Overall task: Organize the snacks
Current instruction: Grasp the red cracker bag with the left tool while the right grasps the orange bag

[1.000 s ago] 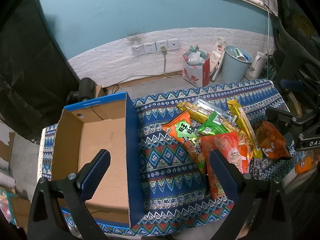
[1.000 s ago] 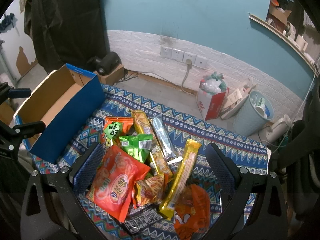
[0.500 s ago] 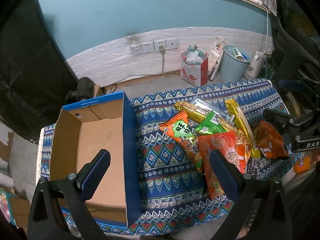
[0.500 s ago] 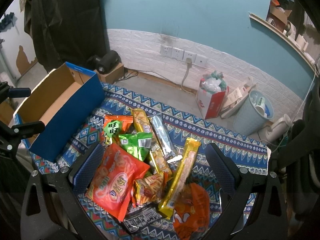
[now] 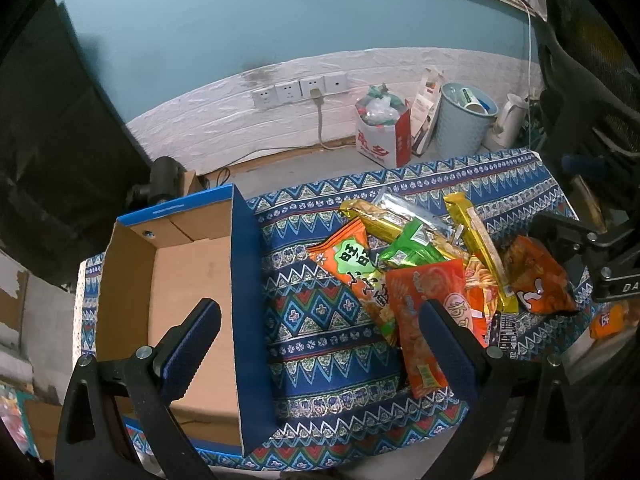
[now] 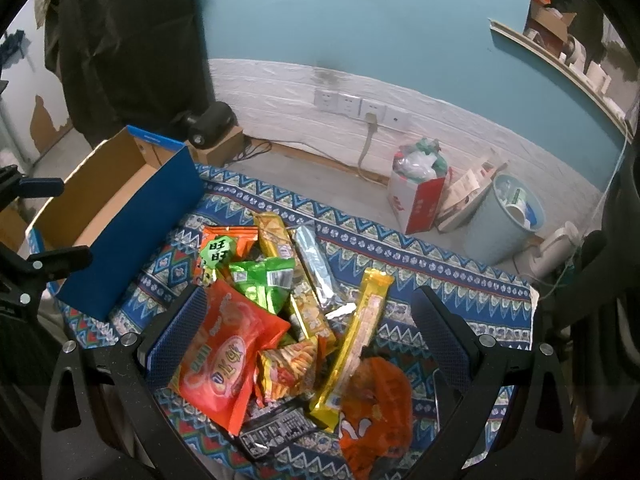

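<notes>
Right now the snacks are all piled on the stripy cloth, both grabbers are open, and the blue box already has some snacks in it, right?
Not quite. The blue box is empty; the left wrist view shows only bare cardboard inside. The rest holds: the snacks lie piled on the cloth, and the left gripper and right gripper are both open.

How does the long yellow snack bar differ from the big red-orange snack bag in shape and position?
The long yellow snack bar is narrow and stick-like; the big red-orange snack bag is broad and pillowy. The bar lies mid-pile, its lower end over an orange packet; the bag sits on the pile's side towards the cardboard box. Both rest ungripped on the patterned cloth.
</notes>
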Demonstrator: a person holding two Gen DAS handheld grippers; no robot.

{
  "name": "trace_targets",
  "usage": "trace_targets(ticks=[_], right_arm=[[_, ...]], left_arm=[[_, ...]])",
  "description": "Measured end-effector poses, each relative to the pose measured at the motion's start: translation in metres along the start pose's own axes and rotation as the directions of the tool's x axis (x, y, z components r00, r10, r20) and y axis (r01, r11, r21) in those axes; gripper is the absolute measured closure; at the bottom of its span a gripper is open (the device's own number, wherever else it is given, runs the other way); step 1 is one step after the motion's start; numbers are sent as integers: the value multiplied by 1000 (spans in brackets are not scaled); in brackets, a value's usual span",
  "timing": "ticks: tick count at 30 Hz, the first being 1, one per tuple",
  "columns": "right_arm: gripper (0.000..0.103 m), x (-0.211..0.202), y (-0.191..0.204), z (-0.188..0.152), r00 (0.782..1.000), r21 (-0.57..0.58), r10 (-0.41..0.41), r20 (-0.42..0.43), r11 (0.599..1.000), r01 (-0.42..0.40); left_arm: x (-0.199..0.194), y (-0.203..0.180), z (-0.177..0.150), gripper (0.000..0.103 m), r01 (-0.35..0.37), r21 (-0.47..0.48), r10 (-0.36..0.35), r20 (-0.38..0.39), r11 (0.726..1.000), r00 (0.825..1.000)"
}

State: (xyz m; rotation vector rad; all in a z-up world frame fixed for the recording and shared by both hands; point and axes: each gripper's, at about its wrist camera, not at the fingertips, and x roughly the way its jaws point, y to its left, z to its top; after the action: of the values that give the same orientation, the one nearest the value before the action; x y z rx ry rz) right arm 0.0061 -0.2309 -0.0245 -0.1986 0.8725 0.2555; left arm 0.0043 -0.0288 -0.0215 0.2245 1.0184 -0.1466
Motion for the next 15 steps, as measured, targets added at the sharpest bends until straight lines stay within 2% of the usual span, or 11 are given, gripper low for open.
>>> trace_targets(ticks=[9, 15], right_arm=[[3, 3, -23, -14, 999, 35, -14, -32, 999, 15], [3, 18, -49, -35, 995, 99, -13, -101, 995, 23]], left_arm=[[23, -14, 2, 3, 24, -8, -25, -70, 1000, 997], [51, -36, -4, 3, 63, -23, -66, -157, 998, 985]])
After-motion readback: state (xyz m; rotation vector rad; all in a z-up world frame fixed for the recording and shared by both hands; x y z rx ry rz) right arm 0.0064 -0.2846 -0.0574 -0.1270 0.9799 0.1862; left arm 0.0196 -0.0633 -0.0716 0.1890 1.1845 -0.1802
